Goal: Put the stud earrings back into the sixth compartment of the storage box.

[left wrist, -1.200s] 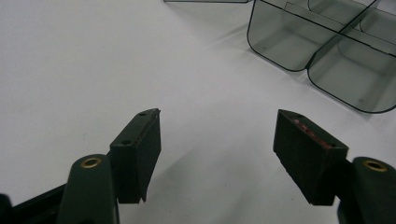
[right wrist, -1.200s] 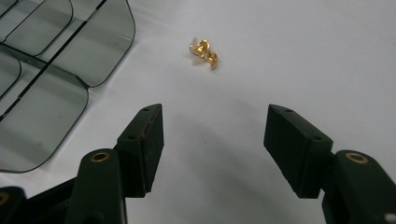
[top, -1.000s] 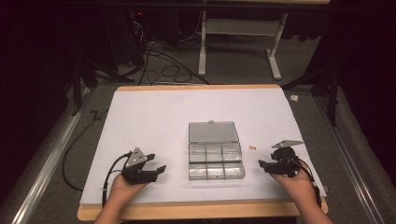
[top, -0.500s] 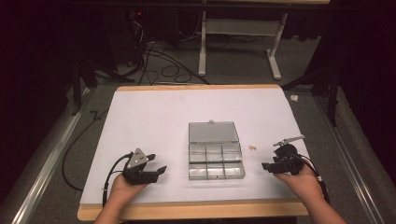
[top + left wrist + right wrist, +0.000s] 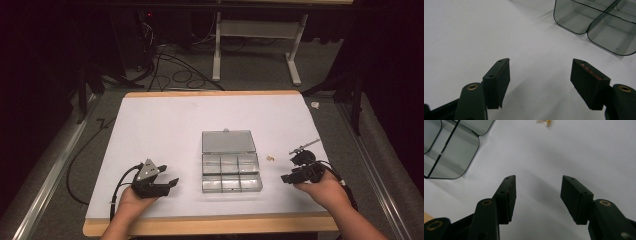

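Nearest the person, both hands rest low on the white counter, one on each side of the clear box, which serves as the landmark here. The left gripper sits left of the box, its jaws spread wide with nothing between them; in the left gripper view the box's near corner lies ahead and to the right. The right gripper sits right of the box. Its jaws have just been closing but stand apart, with only bare counter between them in the right gripper view.

A little farther out, just right of the box and ahead of the right gripper, lies a small gold piece. In the right gripper view it shows at the top edge: shiny, brassy, tiny and irregular, too small to name for certain. It touches nothing.

By my reading the step in hand is the approach for picking that piece up; it has not been reached. The next move calls for bringing the right gripper forward until the piece lies between the jaws, then pinching gently, since something so small may skid on the smooth sheet.

Farther on, the box's lid lies open and flat behind its six compartments, which look empty.
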